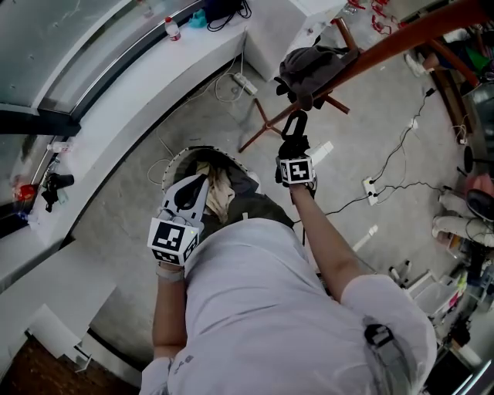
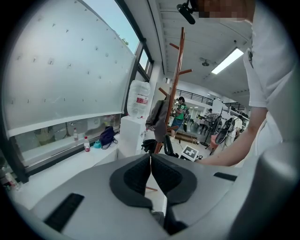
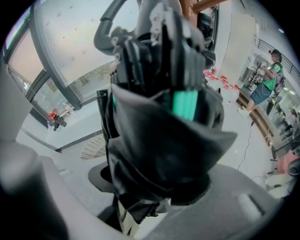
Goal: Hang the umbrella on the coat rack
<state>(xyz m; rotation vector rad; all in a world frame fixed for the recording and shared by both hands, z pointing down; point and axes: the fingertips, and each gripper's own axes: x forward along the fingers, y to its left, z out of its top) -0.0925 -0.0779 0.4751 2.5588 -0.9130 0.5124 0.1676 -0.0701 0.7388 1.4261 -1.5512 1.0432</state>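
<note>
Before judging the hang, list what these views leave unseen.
Head view: whether the black folded umbrella is on a peg; the dark grey garment covers that spot.
Head view: the brown wooden coat rack's top, cut by the edge.
Right gripper view: umbrella hides most of the rack.

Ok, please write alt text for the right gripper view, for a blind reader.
A folded black umbrella with a teal band fills the view, gripped by the right tool. Behind it are a large window and, at the top edge, part of the brown wooden coat rack.
</note>
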